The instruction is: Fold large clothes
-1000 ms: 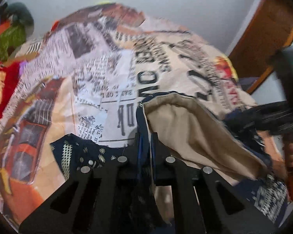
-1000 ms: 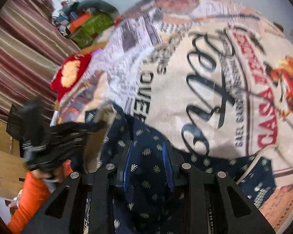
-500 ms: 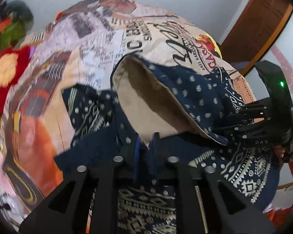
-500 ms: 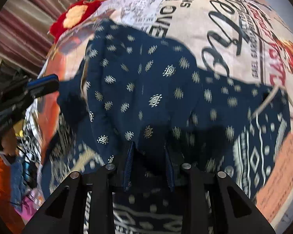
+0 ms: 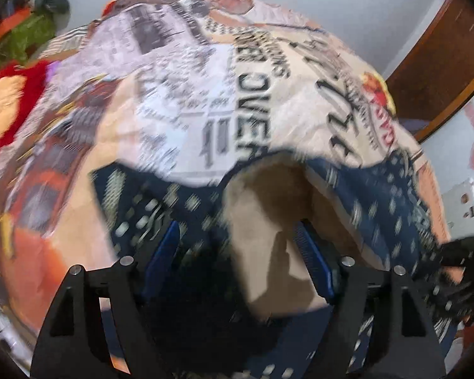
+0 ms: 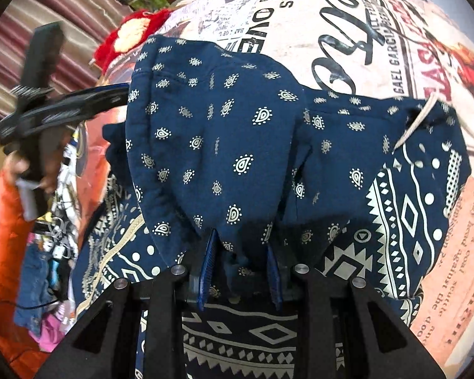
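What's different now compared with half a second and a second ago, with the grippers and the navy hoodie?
The left gripper has let go: its fingers, pinched on the hood edge earlier, now stand wide apart over the tan lining. The navy hoodie went from lifted to laid down, hood folded over the body. The right gripper still has cloth between its fingers. The printed bedsheet and red cushion stayed put.

The left wrist view is smeared with motion blur, so the navy garment (image 5: 161, 202) shows its print only as streaks (the bedsheet (image 5: 186, 101) lettering too). At 6 o'clock its lower part is hidden behind the black gripper frame and cut by the edge.
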Demonstrator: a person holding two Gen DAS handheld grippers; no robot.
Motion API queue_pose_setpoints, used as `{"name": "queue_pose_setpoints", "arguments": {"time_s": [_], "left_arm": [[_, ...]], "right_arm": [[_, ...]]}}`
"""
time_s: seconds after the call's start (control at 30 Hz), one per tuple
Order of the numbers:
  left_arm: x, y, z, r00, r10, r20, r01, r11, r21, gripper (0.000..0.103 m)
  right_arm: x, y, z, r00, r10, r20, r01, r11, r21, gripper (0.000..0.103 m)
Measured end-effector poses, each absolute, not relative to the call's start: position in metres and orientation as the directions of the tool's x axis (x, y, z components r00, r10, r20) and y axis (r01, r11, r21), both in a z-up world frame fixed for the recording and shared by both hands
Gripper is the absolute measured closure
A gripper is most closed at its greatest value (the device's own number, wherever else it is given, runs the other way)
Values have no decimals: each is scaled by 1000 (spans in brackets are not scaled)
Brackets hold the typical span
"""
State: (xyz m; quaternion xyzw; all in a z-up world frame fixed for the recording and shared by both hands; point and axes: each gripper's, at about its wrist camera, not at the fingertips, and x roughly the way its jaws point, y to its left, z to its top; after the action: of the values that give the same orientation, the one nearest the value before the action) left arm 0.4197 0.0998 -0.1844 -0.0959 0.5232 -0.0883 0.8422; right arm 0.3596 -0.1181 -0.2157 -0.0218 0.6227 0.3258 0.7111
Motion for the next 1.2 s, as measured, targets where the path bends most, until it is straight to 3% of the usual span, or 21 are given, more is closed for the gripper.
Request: {"name": "queue_pose_setpoints", "arguments": {"time_s": [0.03, 0.07, 0.1, 0.17, 0.57, 0.73, 1.07, 1.17, 1.2], "left_arm": [[424, 98, -184, 445, -263, -856, 55, 962, -267, 35], [430, 95, -184, 452, -278, -848, 61, 958, -281, 52], [435, 91, -185, 449, -274, -850, 61, 959, -277, 75], [436, 85, -183, 461, -247, -852, 79, 968, -238, 98], [310, 77, -121, 549, -345, -761, 230, 938, -259, 99], [258, 62, -133, 513, -346, -786, 258, 935, -244, 99], [193, 66, -170, 401, -329, -855, 186, 943, -276, 98], [184, 82, -154, 450, -285, -846, 154, 958, -241, 94], [184, 91, -145, 477, -263, -838, 135, 965, -226, 89]], "right_arm": [[359, -122, -216, 10, 449, -894, -484, 784, 388, 77], [360, -125, -216, 7, 464, -886, -476, 781, 405, 77], [360, -128, -217, 4, 477, -879, -467, 778, 420, 77], [361, -133, -218, 0, 493, -870, -450, 777, 440, 77], [342, -132, -200, 62, 404, -913, -444, 830, 337, 76], [315, -131, -186, 93, 353, -931, -454, 847, 276, 76], [284, -138, -152, 122, 419, -900, -429, 840, 332, 76], [285, -132, -138, 149, 436, -887, -440, 833, 336, 76], [286, -129, -133, 161, 442, -883, -444, 831, 335, 76]]}}
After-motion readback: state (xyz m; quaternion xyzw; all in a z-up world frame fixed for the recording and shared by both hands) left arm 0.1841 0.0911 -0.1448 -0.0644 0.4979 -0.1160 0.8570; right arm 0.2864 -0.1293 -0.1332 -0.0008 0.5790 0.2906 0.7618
